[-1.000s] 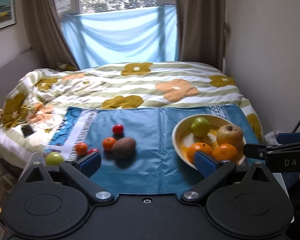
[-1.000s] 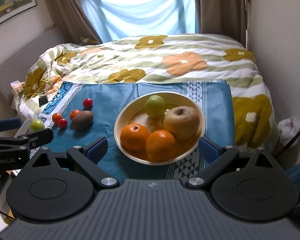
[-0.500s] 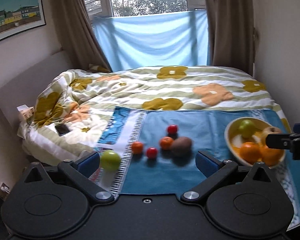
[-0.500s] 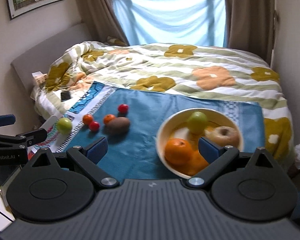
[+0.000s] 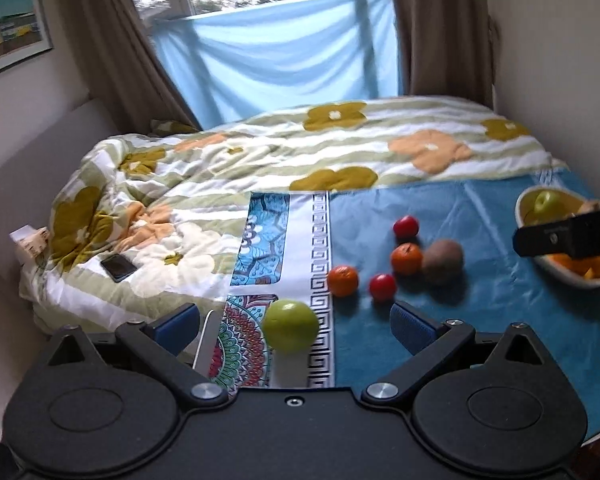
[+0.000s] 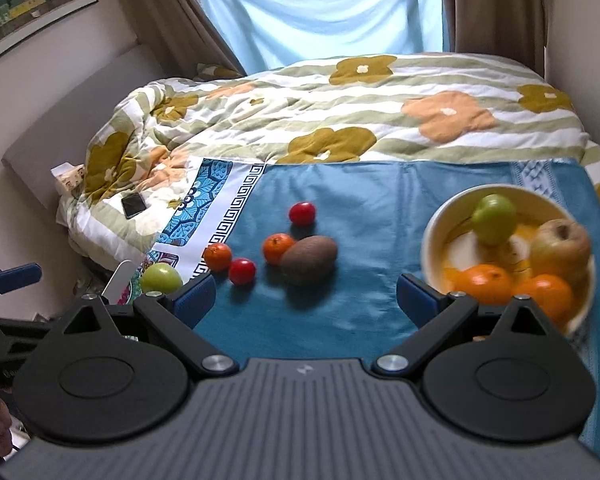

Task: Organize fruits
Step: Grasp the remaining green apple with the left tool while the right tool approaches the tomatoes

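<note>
Swung over to the left since a moment ago, now lined up with the green apple (image 5: 290, 325) sitting right between the wide-apart pads of the left gripper (image 5: 294, 324). Round, firm, a bit slick; best pinched across the middle. Right gripper (image 6: 304, 295) spread wide too, holding nothing. Farther off: kiwi (image 5: 442, 259), bowl (image 6: 435, 224). No readable writing.
</note>
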{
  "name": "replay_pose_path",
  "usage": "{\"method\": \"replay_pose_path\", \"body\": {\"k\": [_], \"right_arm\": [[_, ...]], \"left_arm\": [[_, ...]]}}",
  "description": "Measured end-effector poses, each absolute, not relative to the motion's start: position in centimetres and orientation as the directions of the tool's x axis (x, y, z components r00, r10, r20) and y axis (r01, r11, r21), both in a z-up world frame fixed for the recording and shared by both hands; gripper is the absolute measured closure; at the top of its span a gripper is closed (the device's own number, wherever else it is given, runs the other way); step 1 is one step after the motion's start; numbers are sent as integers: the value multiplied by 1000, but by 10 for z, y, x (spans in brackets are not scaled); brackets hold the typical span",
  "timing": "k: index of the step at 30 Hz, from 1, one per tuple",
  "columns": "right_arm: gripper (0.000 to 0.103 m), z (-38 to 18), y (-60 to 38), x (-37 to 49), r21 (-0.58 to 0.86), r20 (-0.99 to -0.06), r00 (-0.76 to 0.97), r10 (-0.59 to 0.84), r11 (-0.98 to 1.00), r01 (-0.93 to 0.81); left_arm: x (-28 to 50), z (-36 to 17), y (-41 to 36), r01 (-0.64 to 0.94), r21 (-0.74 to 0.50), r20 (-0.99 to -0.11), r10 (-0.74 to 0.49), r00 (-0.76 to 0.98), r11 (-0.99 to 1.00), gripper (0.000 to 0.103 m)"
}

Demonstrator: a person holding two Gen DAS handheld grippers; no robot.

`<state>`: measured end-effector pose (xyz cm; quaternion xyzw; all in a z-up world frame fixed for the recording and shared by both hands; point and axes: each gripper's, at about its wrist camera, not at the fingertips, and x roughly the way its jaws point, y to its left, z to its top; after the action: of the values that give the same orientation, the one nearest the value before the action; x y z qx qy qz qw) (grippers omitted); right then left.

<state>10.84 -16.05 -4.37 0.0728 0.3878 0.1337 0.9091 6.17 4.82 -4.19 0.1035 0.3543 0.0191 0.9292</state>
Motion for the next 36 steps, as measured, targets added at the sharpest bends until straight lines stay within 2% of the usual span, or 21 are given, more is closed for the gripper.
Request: {"method": "replay_pose_path", "body": {"k": [17, 22, 24, 29, 36], "right_arm": [[0, -114, -78, 144, 245, -753, 626, 201, 969, -17], [7, -126, -71, 153, 253, -761, 621, 190, 967, 14], [8, -130, -69, 155, 255, -764, 616, 189, 967, 19], [12, -138, -64, 161, 259, -769, 609, 194, 966, 19], [24, -148, -52, 173, 257, -774, 597, 210, 966, -6]], "left_arm": [[131, -121, 92, 319, 224, -760, -40, 649, 921, 12], [139, -133, 92, 368, 192, -781, -85, 619, 910, 17], [142, -136, 92, 381, 191, -785, -93, 613, 905, 27], [147, -141, 90, 396, 193, -793, -95, 602, 898, 42], [148, -139, 95, 405, 168, -799, -116, 589, 899, 42]]}}
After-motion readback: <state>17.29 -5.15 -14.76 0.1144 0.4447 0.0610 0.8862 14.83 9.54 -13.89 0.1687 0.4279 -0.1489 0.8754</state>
